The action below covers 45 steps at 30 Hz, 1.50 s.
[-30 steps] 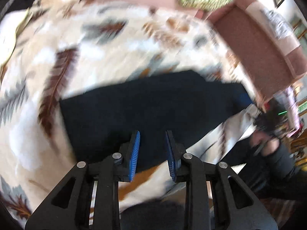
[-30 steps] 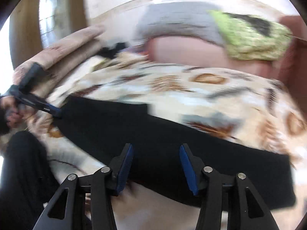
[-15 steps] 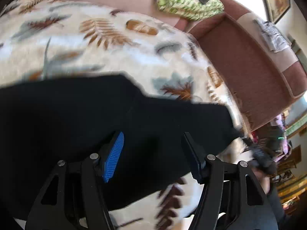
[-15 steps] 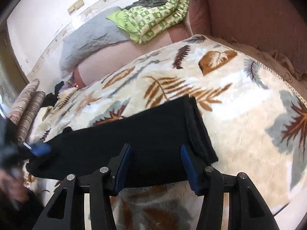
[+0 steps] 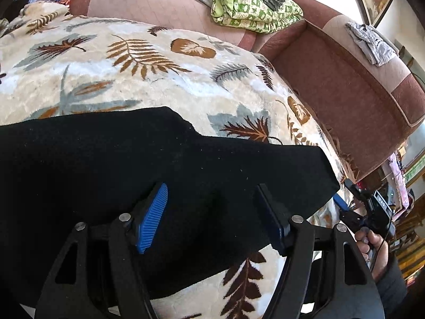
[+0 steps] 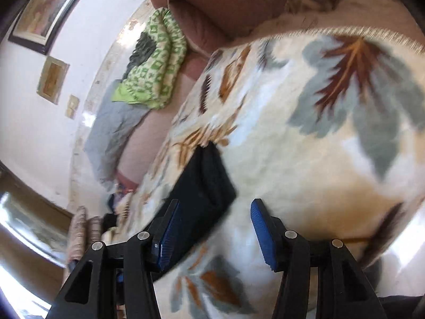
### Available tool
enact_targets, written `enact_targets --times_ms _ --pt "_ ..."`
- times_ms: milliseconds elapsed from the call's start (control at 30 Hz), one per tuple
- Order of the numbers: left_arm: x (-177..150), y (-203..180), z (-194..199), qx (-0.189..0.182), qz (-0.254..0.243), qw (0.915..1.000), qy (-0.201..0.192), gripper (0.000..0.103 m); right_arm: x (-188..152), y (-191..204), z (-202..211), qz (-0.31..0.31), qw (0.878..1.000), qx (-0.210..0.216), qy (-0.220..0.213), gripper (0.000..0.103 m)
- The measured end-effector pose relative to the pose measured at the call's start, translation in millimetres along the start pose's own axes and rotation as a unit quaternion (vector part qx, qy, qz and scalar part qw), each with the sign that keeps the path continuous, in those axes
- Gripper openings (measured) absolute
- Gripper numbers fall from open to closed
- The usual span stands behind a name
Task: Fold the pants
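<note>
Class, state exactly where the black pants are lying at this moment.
The black pants lie flat on the leaf-print blanket, filling the lower left of the left wrist view, under the open left hand-held gripper.

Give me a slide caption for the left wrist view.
Open left gripper poised over black pants laid flat on a leaf-print blanket.

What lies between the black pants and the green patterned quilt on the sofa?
In the left wrist view, only leaf-print blanket and pink sofa back separate the black pants from the green quilt.

Bare blanket (image 5: 148,61) beyond pants (image 5: 111,164)
</note>
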<state>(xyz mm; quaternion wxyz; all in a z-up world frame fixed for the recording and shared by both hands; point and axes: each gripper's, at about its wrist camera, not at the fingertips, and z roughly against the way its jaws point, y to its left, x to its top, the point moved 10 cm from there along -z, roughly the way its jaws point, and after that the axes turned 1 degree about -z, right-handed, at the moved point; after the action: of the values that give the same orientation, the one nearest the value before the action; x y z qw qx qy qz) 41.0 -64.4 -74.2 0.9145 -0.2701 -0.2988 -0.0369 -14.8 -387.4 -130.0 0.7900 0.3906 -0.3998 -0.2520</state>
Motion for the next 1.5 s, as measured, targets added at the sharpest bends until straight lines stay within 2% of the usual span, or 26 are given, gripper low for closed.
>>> enact_targets --times_ms 67,167,267,333,433,500,533,567,767,933,1000,1133,1267,1500 --pt "1 0 0 -0.002 0.004 1.0000 -0.002 0.068 -2 4 -10 -0.010 1.000 0.012 0.016 0.053" --pt "1 0 0 -0.003 0.005 1.0000 -0.006 0.072 3 8 -19 -0.030 0.999 0.030 0.017 0.053" --pt "1 -5 -1 -0.004 -0.001 0.9999 -0.009 0.080 3 8 -21 -0.035 0.999 0.025 0.016 0.052" --pt "0 -8 -3 0.011 -0.012 0.9998 -0.010 0.080 2 9 -23 -0.026 0.999 0.020 0.019 0.052" --pt "0 -8 -3 0.025 -0.012 0.9994 -0.020 0.080 0 9 -24 -0.016 1.000 0.006 0.026 0.047" --pt "1 -6 -2 0.026 0.005 0.9991 -0.033 0.080 -1 5 -24 -0.015 1.000 -0.005 0.024 0.035" --pt "2 -6 -1 0.025 0.009 0.9990 -0.036 0.080 -1 1 -23 -0.017 1.000 -0.013 0.022 0.021" --pt "2 -5 -1 0.022 0.010 0.9990 -0.038 0.080 -2 -5 -23 -0.022 0.999 -0.024 0.020 0.014" --pt "7 -6 11 -0.007 0.020 0.9986 -0.048 0.080 -1 -9 -21 -0.028 0.999 -0.024 0.002 0.013" --pt "18 6 35 0.037 0.024 0.9952 -0.087 0.080 2 -4 -16 -0.043 0.999 -0.008 -0.017 0.009" --pt "19 17 41 0.059 0.039 0.9932 -0.093 0.080 3 7 -15 -0.016 1.000 -0.009 -0.019 0.008" --pt "16 39 38 0.094 0.067 0.9898 -0.083 0.080 -6 49 -19 0.048 0.999 0.022 -0.006 0.008" --pt "13 50 40 0.112 0.080 0.9872 -0.081 0.080 -39 103 -40 0.118 0.991 0.055 0.037 0.008" --pt "17 76 64 0.157 0.112 0.9747 -0.113 0.080 -116 173 -88 0.174 0.970 0.111 0.130 0.007"
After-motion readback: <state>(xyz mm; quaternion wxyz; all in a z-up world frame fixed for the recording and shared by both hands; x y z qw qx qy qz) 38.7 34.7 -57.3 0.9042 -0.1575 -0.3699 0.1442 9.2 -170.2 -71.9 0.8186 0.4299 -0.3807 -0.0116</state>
